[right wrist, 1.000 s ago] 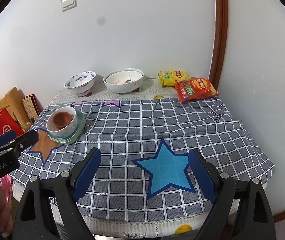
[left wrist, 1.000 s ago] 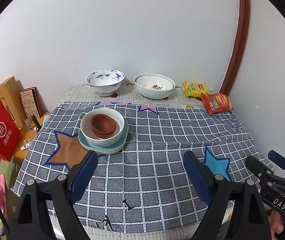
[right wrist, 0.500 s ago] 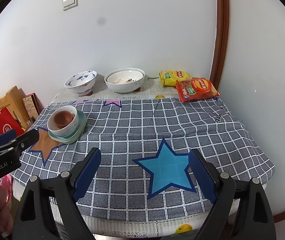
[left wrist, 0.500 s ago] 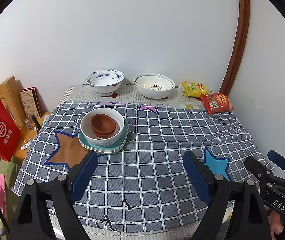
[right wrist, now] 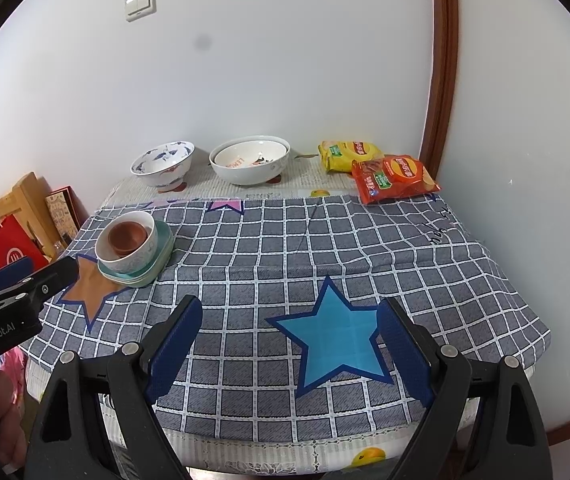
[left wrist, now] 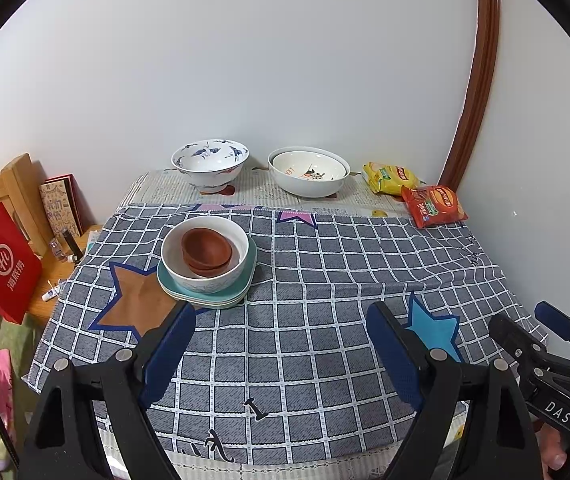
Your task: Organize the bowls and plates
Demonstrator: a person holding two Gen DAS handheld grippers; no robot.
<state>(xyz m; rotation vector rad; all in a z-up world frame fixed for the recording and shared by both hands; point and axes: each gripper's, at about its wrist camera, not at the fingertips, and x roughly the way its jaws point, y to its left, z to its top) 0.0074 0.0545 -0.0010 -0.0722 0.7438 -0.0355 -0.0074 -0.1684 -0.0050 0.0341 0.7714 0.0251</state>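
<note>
Jaws wide apart, empty, touching nothing: left gripper (left wrist: pixel 281 344), right gripper (right wrist: pixel 289 340), both above near checked tablecloth (left wrist: pixel 325 280).

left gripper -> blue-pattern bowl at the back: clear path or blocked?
Probably reachable, not head-on. The left gripper is open and empty, but the stacked bowls and plates sit between it and the blue-pattern bowl, so it would need to pass over or around them.

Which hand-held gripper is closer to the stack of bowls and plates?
Left. The left hand-held gripper hovers open just short of the stack, slightly to its right. The right hand-held gripper is open over the blue star, farther right.
</note>
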